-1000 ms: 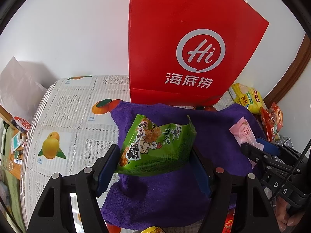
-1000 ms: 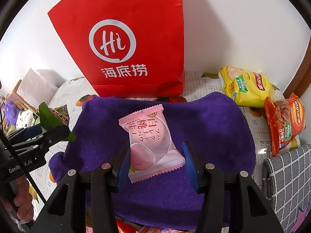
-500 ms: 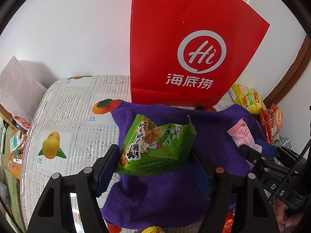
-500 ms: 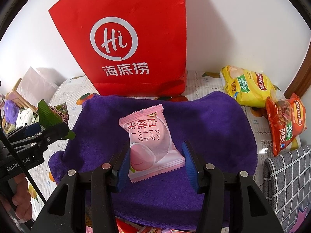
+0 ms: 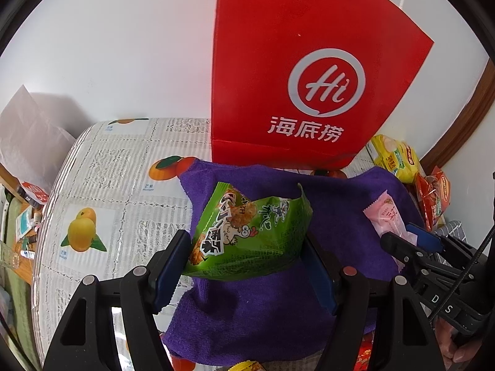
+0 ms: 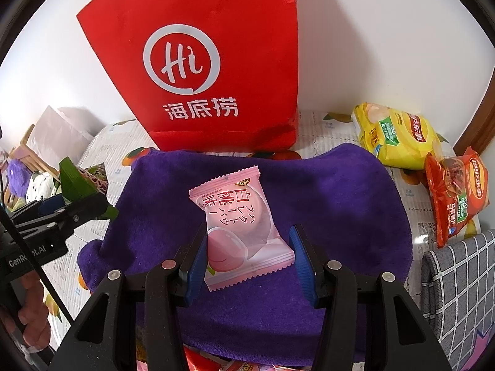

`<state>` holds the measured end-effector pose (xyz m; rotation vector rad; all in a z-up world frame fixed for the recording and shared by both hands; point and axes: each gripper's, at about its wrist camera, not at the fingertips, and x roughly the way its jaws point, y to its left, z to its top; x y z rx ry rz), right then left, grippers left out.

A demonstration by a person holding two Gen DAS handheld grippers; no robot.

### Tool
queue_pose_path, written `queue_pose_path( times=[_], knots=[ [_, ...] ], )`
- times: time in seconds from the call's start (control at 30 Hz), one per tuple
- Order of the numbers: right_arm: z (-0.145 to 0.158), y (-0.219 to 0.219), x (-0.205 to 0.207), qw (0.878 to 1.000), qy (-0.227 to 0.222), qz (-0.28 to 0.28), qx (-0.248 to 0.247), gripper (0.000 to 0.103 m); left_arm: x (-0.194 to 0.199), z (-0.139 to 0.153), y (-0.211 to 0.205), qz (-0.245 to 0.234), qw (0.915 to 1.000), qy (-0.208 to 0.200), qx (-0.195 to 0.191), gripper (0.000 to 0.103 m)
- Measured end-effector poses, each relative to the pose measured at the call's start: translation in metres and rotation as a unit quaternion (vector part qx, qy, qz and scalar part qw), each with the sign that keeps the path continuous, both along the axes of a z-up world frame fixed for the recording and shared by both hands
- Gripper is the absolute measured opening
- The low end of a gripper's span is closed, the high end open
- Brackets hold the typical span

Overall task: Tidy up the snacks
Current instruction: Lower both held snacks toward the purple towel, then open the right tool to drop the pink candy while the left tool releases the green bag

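Note:
My left gripper [image 5: 246, 247] is shut on a green snack bag [image 5: 247, 235], which it holds tilted above a purple cloth [image 5: 263, 315]. In the right wrist view that bag [image 6: 82, 179] sticks up from the left gripper [image 6: 80, 198] at the left edge. A pink peach-print packet [image 6: 238, 225] sits between the blue pads of my right gripper [image 6: 247, 244], which is shut on it over the purple cloth [image 6: 334, 198]. The left wrist view shows this packet [image 5: 385, 216] poking out of the right gripper [image 5: 402, 241]. A tall red paper bag [image 6: 201, 61] stands upright behind the cloth.
A fruit-print tablecloth [image 5: 108, 185] covers the table, which meets a white wall behind. A yellow chip bag [image 6: 396, 136] and a red chip bag [image 6: 458, 198] lie at the right. A grey checked cushion [image 6: 458, 293] sits near right. More snack packets peek out below the cloth.

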<state>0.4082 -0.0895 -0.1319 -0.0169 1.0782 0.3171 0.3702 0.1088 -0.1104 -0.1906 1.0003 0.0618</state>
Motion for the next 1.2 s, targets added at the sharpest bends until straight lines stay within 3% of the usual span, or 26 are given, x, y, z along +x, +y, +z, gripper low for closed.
queue_pose_path(
  times=[0.23, 0.5, 0.9, 1.2],
  knots=[
    [-0.008, 0.004, 0.003, 1.0, 0.013, 0.008, -0.007, 0.051, 0.004, -0.009, 0.0, -0.004, 0.9998, 0.013, -0.014, 0.07],
    [-0.026, -0.003, 0.012, 0.998, 0.031, -0.011, -0.055, 0.051, 0.01, -0.023, -0.015, -0.021, 0.9992, 0.033, -0.008, 0.07],
    [-0.051, -0.015, 0.026, 0.995, 0.062, -0.023, -0.07, 0.052, 0.015, -0.041, -0.028, -0.034, 0.9978, 0.057, -0.001, 0.071],
    [-0.041, -0.017, 0.022, 0.996, 0.058, -0.024, -0.066, 0.063, 0.017, -0.047, -0.028, -0.034, 0.9969, 0.071, -0.007, 0.071]
  ],
)
